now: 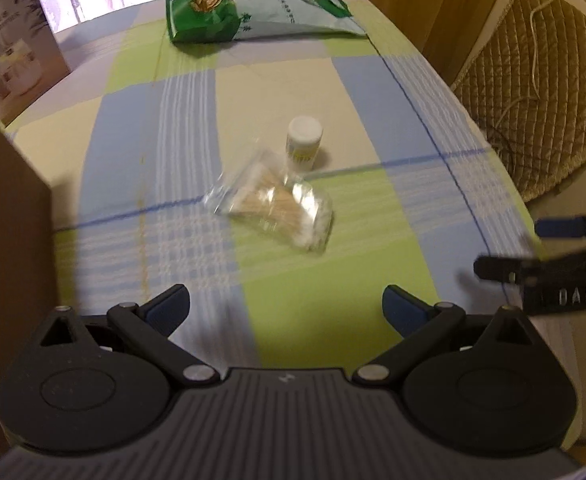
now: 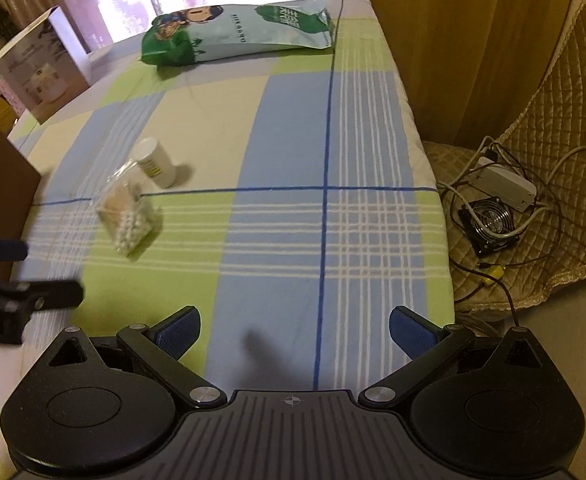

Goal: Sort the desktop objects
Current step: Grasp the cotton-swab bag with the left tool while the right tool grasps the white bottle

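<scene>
The jaws of the left gripper (image 1: 285,308) and the right gripper (image 2: 295,330) both stand wide apart and hold nothing. On the counter (image 2: 285,140), the big green snack bag (image 1: 253,10) lies at the far end, with the clear bag of cotton swabs (image 1: 271,202) mid-counter, touching the small white bottle (image 1: 304,142). No sorting bin shows, so I cannot tell what is sorted or what is left.

**Cloth, film and matt plastic**

A woven checked cloth (image 1: 293,280) covers the counter. The cotton-swab packet (image 1: 271,204) is clear glossy film; the bottle (image 1: 304,142) smooth white plastic; the snack bag (image 1: 253,10) shiny printed foil. Both claws, left (image 1: 287,312) and right (image 2: 295,332), look like matt black plastic with ribbed blue pads.
</scene>
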Available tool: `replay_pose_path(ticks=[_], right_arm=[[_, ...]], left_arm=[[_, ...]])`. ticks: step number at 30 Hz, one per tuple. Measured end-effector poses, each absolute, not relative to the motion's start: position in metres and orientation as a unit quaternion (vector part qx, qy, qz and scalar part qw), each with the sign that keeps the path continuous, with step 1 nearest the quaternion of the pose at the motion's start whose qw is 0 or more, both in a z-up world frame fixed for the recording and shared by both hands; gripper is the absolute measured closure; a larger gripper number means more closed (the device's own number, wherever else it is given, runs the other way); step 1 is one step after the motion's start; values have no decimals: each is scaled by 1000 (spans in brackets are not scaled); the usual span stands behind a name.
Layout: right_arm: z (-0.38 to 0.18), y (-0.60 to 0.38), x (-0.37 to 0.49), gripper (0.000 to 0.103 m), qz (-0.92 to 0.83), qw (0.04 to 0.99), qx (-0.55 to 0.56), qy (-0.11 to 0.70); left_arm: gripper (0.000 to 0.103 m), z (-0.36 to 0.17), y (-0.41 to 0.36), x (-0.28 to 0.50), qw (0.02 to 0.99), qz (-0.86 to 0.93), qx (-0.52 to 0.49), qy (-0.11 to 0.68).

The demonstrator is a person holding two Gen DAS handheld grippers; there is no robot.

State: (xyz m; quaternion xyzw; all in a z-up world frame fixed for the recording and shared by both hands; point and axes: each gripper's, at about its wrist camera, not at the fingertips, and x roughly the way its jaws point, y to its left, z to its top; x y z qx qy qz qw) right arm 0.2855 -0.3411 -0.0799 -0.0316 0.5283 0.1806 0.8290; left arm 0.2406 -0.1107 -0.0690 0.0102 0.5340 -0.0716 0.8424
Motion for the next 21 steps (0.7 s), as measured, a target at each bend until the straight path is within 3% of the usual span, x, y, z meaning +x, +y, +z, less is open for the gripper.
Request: replay_pose_path(ticks=[8, 13, 17, 18, 21], right_arm=[[-83, -351, 300, 0, 166, 832, -14, 529], [-85, -354, 303, 0, 162, 832, -7, 530], [-84, -350, 307, 0, 168, 834, -4, 526], [-84, -348, 308, 0, 172, 834, -3, 524], [-82, -340, 312, 0, 183, 836, -5, 517]], left_arm=[[7, -87, -120, 294, 855, -46, -4, 517], [17, -100, -118, 309, 855, -38, 11, 517], [35, -107, -110, 309, 849, -39, 18, 527], [48, -107, -106, 305, 848, -37, 20, 528], [67, -107, -96, 295, 845, -31, 23, 533]])
